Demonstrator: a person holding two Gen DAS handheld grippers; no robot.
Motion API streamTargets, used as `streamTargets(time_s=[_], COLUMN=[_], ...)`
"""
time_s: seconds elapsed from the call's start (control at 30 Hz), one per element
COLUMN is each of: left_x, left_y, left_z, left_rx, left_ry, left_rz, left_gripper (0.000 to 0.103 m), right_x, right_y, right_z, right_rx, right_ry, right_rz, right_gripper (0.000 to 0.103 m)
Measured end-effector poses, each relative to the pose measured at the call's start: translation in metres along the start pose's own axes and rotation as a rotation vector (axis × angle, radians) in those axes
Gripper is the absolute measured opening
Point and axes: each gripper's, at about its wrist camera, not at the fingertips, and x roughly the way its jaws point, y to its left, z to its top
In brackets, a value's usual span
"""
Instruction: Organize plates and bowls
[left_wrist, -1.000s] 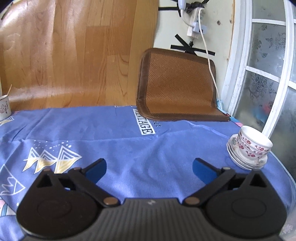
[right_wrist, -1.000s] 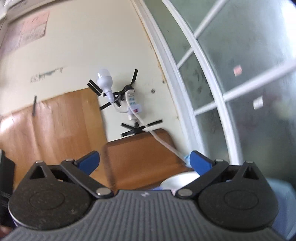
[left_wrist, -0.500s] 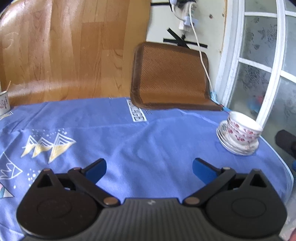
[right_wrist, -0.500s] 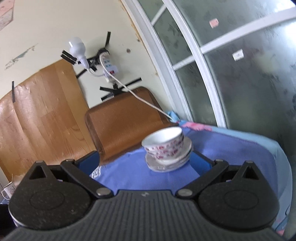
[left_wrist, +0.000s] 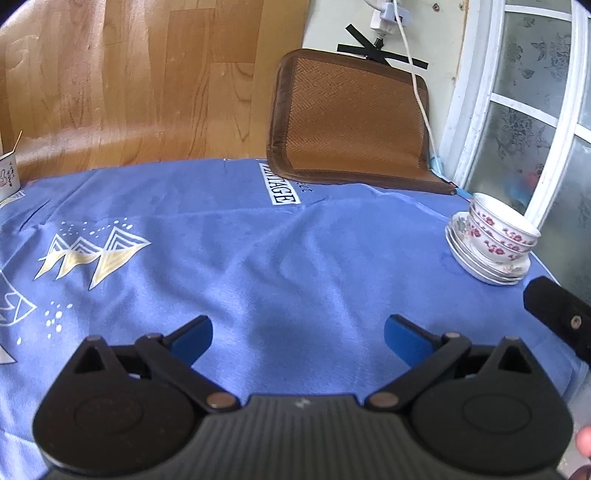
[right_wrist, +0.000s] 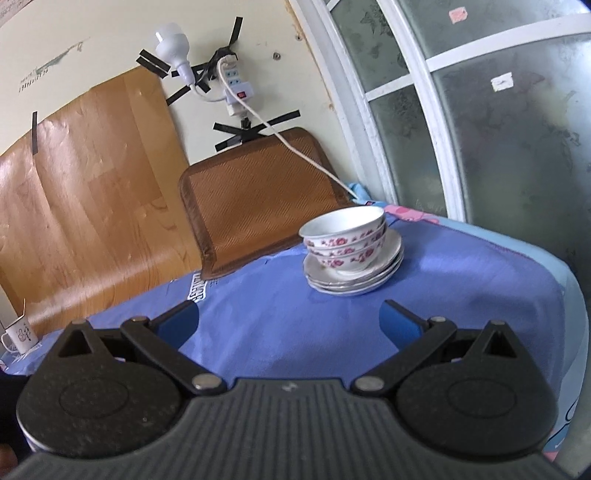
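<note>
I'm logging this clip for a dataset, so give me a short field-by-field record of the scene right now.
surface: blue tablecloth
dishes: stack of floral bowls nested on stacked plates, near the window-side edge
left gripper: open, empty, over bare cloth
right gripper: open, empty, facing the stack, not touching it
other: white mug at far edge; woven mat leaning on the wall

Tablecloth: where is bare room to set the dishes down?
Free: the wide blue tablecloth between the mountain print and the stacked bowls on plates. Crowded: that stack's corner by the window, and the far left edge by the mug.
</note>
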Motion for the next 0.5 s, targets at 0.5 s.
streamTargets(time_s=[0.5], left_x=[0.018], left_y=[0.011], left_z=[-0.001], left_rx=[-0.024], left_ry=[0.065], left_rz=[0.012], left_gripper=[0.103], right_x=[0.014], right_y=[0.005], right_z=[-0.004], right_rx=[0.006], right_ry=[0.039], right_rz=[-0.001], right_gripper=[0.103])
